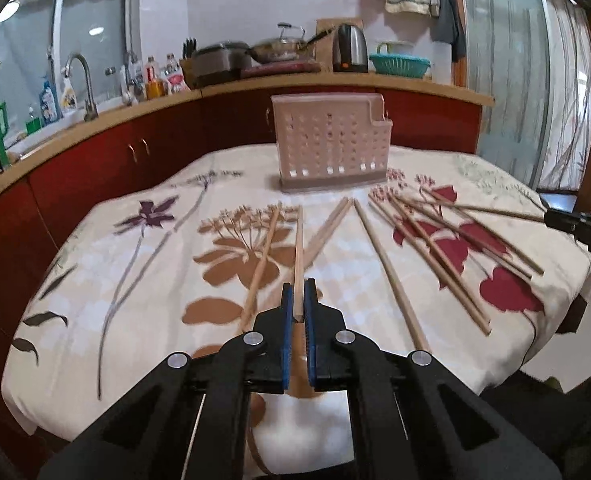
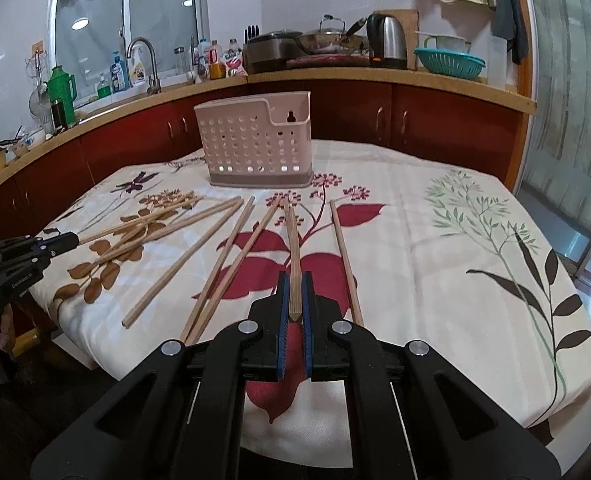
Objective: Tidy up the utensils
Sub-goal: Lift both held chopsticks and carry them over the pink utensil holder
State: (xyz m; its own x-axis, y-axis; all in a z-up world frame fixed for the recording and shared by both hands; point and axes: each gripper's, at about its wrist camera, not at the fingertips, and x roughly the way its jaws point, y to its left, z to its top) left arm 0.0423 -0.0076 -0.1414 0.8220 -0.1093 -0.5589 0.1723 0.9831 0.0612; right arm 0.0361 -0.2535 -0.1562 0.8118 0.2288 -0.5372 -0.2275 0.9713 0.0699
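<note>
Two chopsticks are gripped, one clamped by its near end in the left gripper (image 1: 298,300), one likewise in the right gripper (image 2: 294,296). More chopsticks (image 2: 183,258) lie loose on the flowered tablecloth (image 2: 435,240). Tip each held stick upright over the far pink holder (image 2: 255,140) before releasing, keeping the grippers apart.

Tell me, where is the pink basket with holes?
The pink basket stands upright at the table's far side, beyond the loose chopsticks, before the red cabinets.

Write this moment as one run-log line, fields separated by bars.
left hand-held gripper: shut on chopstick | right hand-held gripper: shut on chopstick | utensil holder: no chopsticks visible inside | other chopsticks: on tablecloth
</note>
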